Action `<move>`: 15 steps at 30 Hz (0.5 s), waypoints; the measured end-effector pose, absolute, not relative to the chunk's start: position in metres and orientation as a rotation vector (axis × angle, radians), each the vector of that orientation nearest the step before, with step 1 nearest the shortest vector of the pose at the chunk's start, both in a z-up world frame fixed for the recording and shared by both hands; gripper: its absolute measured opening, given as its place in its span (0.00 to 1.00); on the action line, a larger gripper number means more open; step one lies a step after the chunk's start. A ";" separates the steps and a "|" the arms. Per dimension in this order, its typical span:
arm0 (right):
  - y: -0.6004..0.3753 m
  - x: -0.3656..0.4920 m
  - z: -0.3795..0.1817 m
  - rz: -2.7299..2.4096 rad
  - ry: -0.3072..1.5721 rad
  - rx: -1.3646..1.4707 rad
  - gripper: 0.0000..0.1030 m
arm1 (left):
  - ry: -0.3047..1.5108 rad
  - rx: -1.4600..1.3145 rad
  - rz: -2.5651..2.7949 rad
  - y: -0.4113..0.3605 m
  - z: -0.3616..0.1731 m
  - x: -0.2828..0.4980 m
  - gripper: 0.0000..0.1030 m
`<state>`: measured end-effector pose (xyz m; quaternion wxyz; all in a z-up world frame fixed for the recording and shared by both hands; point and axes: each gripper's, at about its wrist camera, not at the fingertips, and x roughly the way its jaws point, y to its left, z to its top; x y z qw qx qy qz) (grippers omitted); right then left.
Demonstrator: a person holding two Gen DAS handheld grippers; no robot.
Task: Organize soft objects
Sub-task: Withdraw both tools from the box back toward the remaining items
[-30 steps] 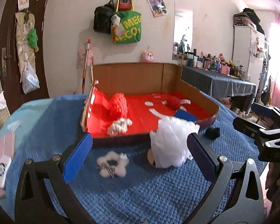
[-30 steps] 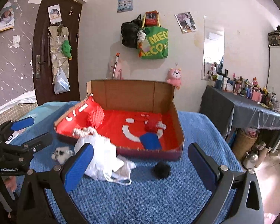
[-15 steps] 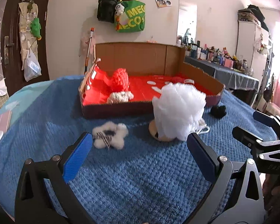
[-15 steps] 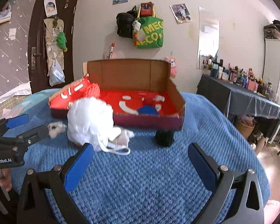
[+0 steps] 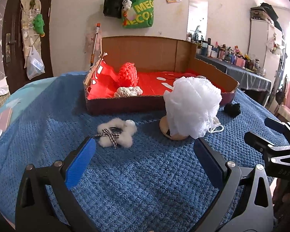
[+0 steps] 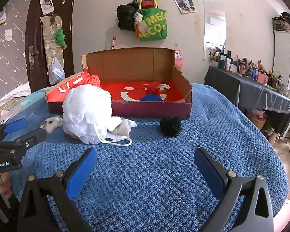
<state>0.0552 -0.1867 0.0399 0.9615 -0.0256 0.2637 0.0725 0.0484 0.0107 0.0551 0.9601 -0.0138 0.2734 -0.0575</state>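
Items outstanding on the blue knitted blanket (image 5: 145,174): 3 soft objects visible in front of the cardboard box (image 5: 145,52), none yet inside it from this group. White mesh bath pouf (image 5: 192,108) sits just before the box's front wall, resting partly on a tan rounded item (image 5: 167,130) too hidden to identify; its white cord loop (image 6: 116,142) trails toward the cameras. Judged very light, springy and compressible; a pinch across the gathered centre, or on the cord, should hold better than the loose outer frills. White fluffy star-shaped piece with a checked bow (image 5: 116,133) lies flat to the pouf's left, near the left gripper (image 5: 145,160); judged light and limp, best taken across its middle. Black pompom (image 6: 171,126) lies near the box's right front corner, small and soft, likely to roll if nudged. Right gripper (image 6: 146,164) hovers low over the blanket. Both grippers stand with jaws spread wide, nothing between them. Red knitted item (image 5: 127,74) and cream knitted piece (image 5: 128,91) already rest inside the box.
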 end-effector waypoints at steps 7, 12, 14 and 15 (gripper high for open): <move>-0.190 0.059 0.040 0.148 0.544 -0.044 1.00 | 0.576 -0.040 -0.130 0.016 0.055 0.055 1.00; -0.191 0.063 0.043 0.149 0.547 -0.042 1.00 | 0.580 -0.038 -0.122 0.020 0.057 0.059 1.00; -0.192 0.065 0.044 0.149 0.548 -0.041 1.00 | 0.587 -0.034 -0.123 0.021 0.058 0.062 1.00; -0.192 0.066 0.045 0.148 0.549 -0.039 1.00 | 0.597 -0.029 -0.124 0.023 0.059 0.064 1.00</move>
